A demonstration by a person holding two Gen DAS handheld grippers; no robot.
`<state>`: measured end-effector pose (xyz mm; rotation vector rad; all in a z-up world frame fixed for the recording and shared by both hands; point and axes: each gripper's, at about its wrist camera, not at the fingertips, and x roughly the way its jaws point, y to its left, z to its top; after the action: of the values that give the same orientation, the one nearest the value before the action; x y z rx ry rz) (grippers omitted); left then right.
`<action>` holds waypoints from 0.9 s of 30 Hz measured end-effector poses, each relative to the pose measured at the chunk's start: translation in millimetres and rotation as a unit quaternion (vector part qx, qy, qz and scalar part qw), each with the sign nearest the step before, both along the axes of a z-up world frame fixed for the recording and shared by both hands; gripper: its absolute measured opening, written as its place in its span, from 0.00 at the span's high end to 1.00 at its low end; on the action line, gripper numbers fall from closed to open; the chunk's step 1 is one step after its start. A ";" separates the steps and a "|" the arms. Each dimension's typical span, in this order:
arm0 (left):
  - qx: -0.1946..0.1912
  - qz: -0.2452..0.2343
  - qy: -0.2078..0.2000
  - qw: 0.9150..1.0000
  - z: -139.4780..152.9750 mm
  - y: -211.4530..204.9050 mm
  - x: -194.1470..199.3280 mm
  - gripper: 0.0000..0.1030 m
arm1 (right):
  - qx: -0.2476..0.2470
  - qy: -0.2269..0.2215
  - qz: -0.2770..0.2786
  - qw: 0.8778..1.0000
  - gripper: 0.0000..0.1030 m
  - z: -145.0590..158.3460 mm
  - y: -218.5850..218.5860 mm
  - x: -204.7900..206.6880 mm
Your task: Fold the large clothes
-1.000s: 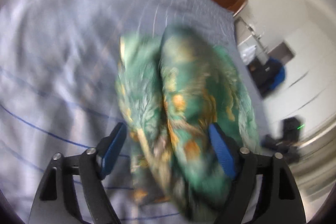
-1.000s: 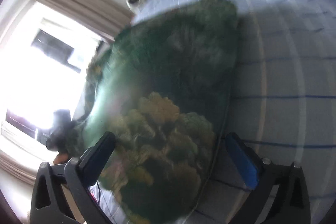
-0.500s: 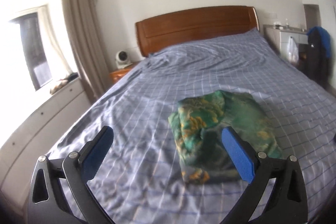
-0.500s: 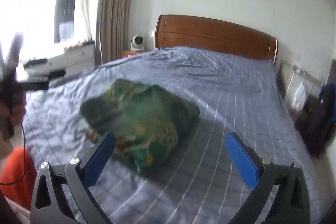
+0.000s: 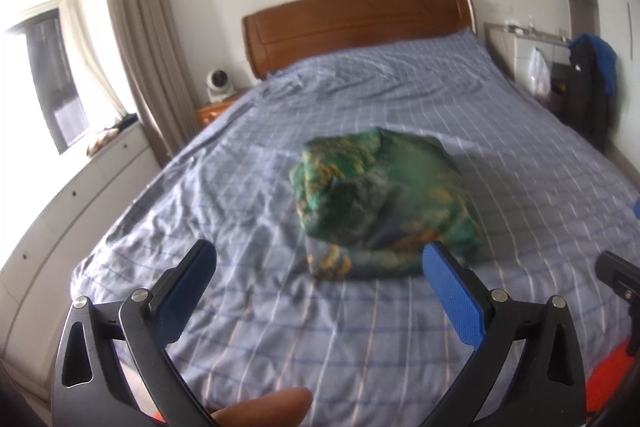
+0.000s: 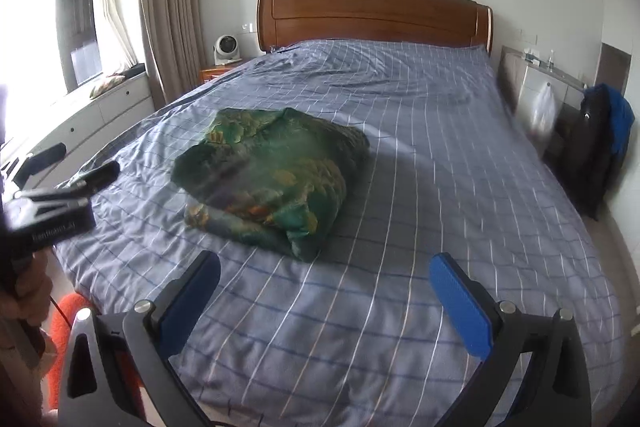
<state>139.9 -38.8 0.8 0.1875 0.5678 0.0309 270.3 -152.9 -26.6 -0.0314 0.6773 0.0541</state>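
Your fingers [image 5: 454,301] on both grippers are released and empty, the folded bundle [image 6: 272,183] rests on the bed [image 6: 440,155]; next, check it holds.

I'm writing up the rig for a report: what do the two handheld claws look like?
Each claw, left and right, has two black, curved skeletal fingers with triangular cut-outs and silver screws, tipped by flat blue textured pads. From the right wrist view, the left claw's black body bears small white lettering, too blurred to read, and a thin dark cable hangs below it.
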 end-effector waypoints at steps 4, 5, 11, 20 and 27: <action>0.001 -0.011 0.012 1.000 4.9 3.7 -25.3 0.00 | -0.002 -0.004 0.013 1.000 0.00 9.5 13.0 -15.8; -0.003 -0.015 0.019 1.000 5.5 5.2 -29.5 0.00 | 0.000 -0.006 0.025 1.000 0.00 12.8 15.9 -20.8; -0.029 -0.008 0.032 0.999 8.2 11.9 -54.8 0.00 | 0.020 0.014 0.041 0.999 0.00 11.5 23.7 -31.7; -0.044 -0.022 0.056 0.997 1.4 11.0 -52.8 0.00 | 0.004 0.051 -0.007 0.999 0.00 5.4 26.7 -36.6; -0.043 -0.013 0.087 0.995 -14.7 4.2 -45.0 0.00 | -0.018 0.031 -0.036 0.999 0.00 9.8 24.0 -42.0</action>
<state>95.0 -34.6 -13.9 0.1149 0.7387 -0.0351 228.3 -128.9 -16.8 -0.0409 0.7415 -0.0262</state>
